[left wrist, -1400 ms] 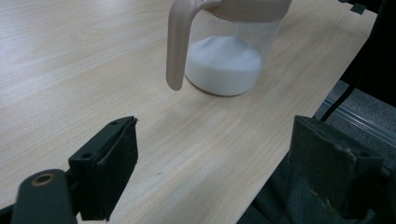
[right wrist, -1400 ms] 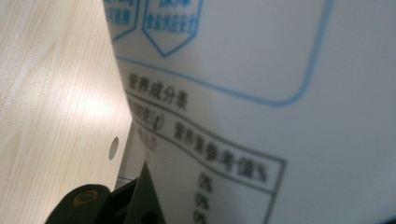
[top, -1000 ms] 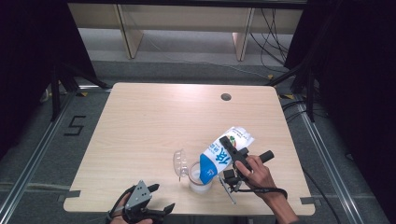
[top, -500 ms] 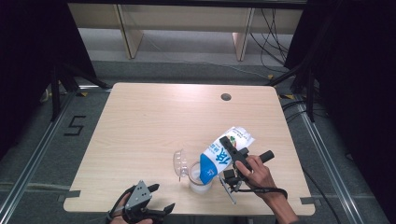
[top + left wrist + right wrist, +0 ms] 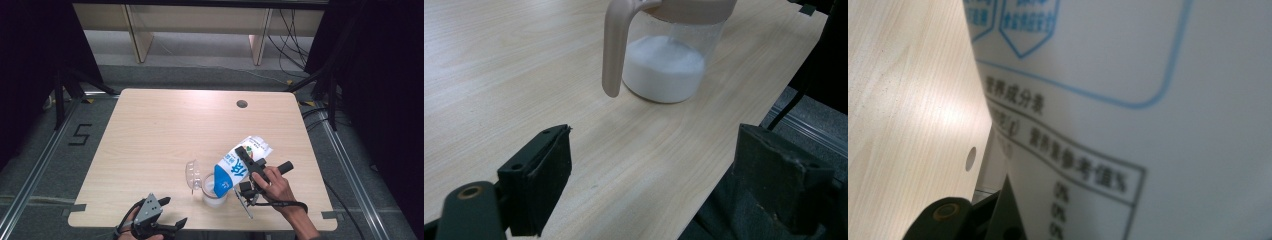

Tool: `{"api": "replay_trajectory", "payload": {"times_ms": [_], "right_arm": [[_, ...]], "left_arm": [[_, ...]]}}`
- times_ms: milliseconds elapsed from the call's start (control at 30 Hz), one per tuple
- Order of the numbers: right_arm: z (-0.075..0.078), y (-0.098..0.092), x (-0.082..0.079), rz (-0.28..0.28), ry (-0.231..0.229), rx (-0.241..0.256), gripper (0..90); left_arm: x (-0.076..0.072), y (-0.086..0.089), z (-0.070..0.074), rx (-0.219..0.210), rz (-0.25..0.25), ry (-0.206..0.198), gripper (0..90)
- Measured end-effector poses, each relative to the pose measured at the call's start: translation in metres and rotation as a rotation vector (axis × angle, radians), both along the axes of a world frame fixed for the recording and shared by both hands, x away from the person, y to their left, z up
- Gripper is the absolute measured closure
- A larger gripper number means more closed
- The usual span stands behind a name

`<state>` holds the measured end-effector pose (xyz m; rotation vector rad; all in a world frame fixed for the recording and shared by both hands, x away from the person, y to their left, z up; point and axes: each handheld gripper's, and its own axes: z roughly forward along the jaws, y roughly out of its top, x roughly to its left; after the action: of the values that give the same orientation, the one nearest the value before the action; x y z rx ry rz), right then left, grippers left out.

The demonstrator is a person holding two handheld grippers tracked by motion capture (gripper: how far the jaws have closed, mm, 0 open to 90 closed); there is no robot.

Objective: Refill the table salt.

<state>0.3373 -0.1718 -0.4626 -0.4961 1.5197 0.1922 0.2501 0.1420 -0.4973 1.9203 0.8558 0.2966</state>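
Bag, white and blue, tilts over jug.

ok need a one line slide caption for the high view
Right tool tips a blue-and-white carton over a clear jug of white powder; left tool waits open at the table edge.

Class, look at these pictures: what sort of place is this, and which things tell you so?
Probably a lab or recording studio, not a kitchen: a bare wooden table with a cable hole, black curtains at the sides, and loose cables on the floor.
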Motion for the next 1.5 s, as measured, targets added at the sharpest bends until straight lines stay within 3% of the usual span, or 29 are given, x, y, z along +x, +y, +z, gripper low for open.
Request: {"api": "replay_trajectory", "payload": {"times_ms": [267,400,500,567,633,667,733,767,867,933,967,1067,1200,1300,1433,1467,1500], "right_arm": [[-0.0002,-0.0002,-0.0002,0.003,0.001,0.003,73.2],[-0.0004,-0.0004,-0.0002,0.001,0.001,0.001,73.3],[0.0012,0.0001,-0.0001,0.011,-0.013,-0.021,73.4],[0.0011,-0.0003,-0.0002,0.010,-0.014,-0.023,73.5],[0.0018,-0.0001,0.0000,0.016,-0.020,-0.028,73.5],[0.0012,-0.0003,-0.0003,0.011,-0.016,-0.023,73.5],[0.0013,-0.0003,-0.0003,0.010,-0.017,-0.023,73.6],[0.0014,-0.0004,-0.0004,0.009,-0.017,-0.024,73.6],[0.0022,-0.0002,-0.0004,0.014,-0.025,-0.033,73.7],[0.0013,-0.0006,-0.0007,0.004,-0.017,-0.023,73.8],[0.0013,-0.0006,-0.0008,0.004,-0.017,-0.022,73.8],[0.0006,-0.0012,-0.0008,-0.001,-0.009,-0.009,74.0],[0.0029,-0.0005,-0.0006,0.012,-0.030,-0.035,74.1],[0.0007,-0.0013,-0.0009,-0.003,-0.010,-0.011,74.1],[0.0003,-0.0010,-0.0010,-0.002,-0.010,-0.011,74.3],[0.0003,-0.0007,-0.0008,0.004,-0.011,-0.013,74.4],[0.0001,-0.0007,-0.0005,0.010,-0.012,-0.012,74.4]], "left_arm": [[0.0000,-0.0002,-0.0002,-0.007,-0.001,0.001,15.4],[0.0010,0.0007,0.0002,0.004,-0.014,-0.016,15.4],[0.0009,0.0007,0.0001,0.004,-0.013,-0.016,15.4],[0.0011,0.0021,0.0003,0.032,-0.007,-0.007,15.4],[0.0011,0.0021,0.0003,0.032,-0.007,-0.007,15.4],[0.0000,-0.0001,-0.0001,-0.006,0.000,-0.001,15.4],[0.0007,0.0014,0.0002,0.019,-0.005,-0.005,15.4],[0.0001,-0.0001,-0.0001,-0.006,-0.002,-0.003,15.4],[0.0006,0.0012,0.0001,0.015,-0.005,-0.004,15.4],[0.0000,0.0000,0.0000,-0.006,-0.001,0.000,15.4],[0.0009,0.0018,0.0003,0.025,-0.008,-0.005,15.4],[0.0000,0.0002,0.0001,-0.002,-0.004,0.000,15.4],[0.0010,0.0020,0.0003,0.030,-0.006,-0.006,15.4],[0.0000,-0.0001,-0.0001,-0.006,-0.001,-0.002,15.4],[0.0000,-0.0001,-0.0001,-0.007,-0.001,-0.002,15.4],[0.0010,0.0020,0.0003,0.029,-0.006,-0.007,15.4],[0.0002,0.0005,0.0000,0.002,-0.001,-0.001,15.4]]}}
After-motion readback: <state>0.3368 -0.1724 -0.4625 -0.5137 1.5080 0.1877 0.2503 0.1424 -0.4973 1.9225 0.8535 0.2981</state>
